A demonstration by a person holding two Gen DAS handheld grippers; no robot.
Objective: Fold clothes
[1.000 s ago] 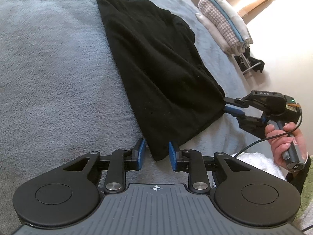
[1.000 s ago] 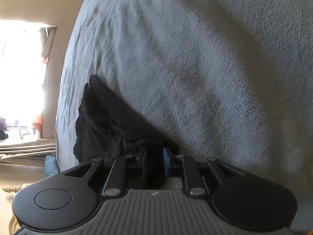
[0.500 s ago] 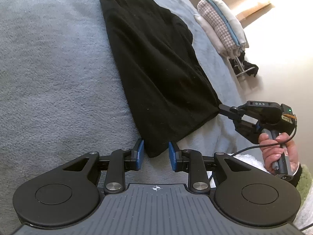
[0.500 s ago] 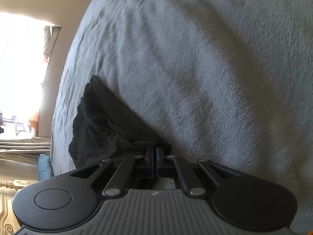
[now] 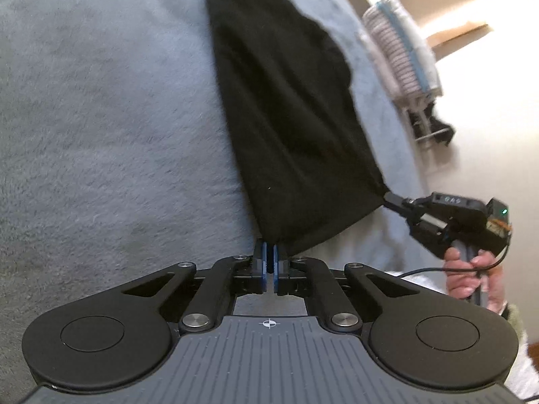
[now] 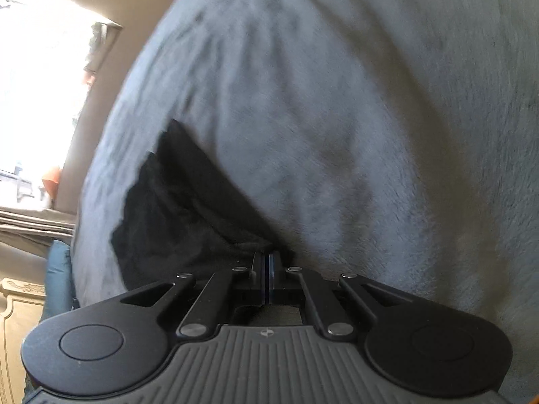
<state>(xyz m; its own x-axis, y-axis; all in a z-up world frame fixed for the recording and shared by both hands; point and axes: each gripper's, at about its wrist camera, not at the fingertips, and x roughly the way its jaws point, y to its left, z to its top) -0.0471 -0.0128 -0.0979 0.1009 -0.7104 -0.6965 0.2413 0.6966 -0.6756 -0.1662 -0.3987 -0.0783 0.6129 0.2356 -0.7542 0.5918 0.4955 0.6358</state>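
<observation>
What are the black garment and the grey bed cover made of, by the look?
Black garment: a soft matte knit, maybe fleece or brushed cotton; it reflects no light, shows slight fuzz and drapes limply.
Grey bed cover: plush fleece or microfibre, probably synthetic; a short brushed nap shows, with lighter and darker streaks.

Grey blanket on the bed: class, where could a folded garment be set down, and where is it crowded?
Free: the wide grey blanket left of the black garment. Crowded: the near edge, where the left gripper and right gripper pinch the garment's corners.
</observation>
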